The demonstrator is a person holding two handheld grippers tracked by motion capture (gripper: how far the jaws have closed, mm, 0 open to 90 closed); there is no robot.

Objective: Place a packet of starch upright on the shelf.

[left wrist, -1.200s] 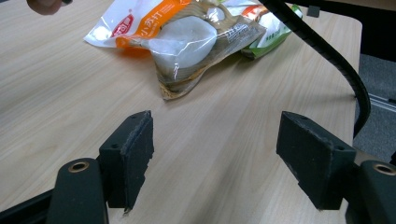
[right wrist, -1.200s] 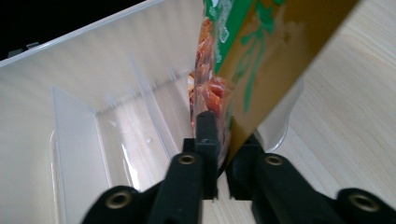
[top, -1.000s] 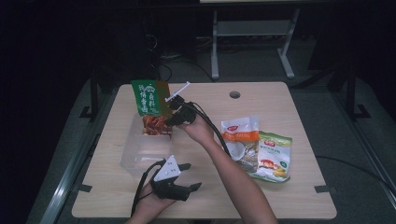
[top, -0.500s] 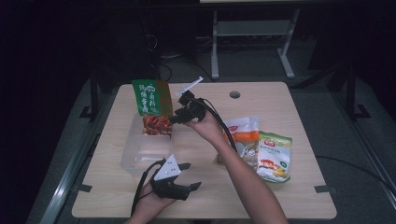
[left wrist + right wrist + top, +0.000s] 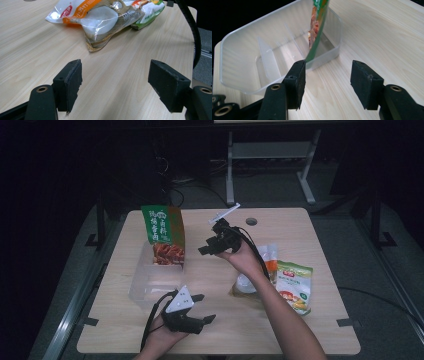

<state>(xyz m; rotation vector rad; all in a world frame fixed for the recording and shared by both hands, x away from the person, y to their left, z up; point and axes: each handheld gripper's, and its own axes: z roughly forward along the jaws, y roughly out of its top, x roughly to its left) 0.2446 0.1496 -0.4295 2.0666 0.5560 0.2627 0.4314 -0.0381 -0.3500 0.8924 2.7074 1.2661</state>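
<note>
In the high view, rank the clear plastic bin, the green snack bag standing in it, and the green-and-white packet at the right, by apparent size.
1. Clear plastic bin, largest.
2. Green snack bag.
3. Green-and-white packet, partly hidden by the arm; close to the bag, so that order is unsure.

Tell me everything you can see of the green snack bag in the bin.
The green snack bag stands upright in the far end of the clear plastic bin, leaning on its wall. It looks like glossy foil: green top with pale lettering, brown side, reddish food pictured below. Neither tool touches it.
</note>
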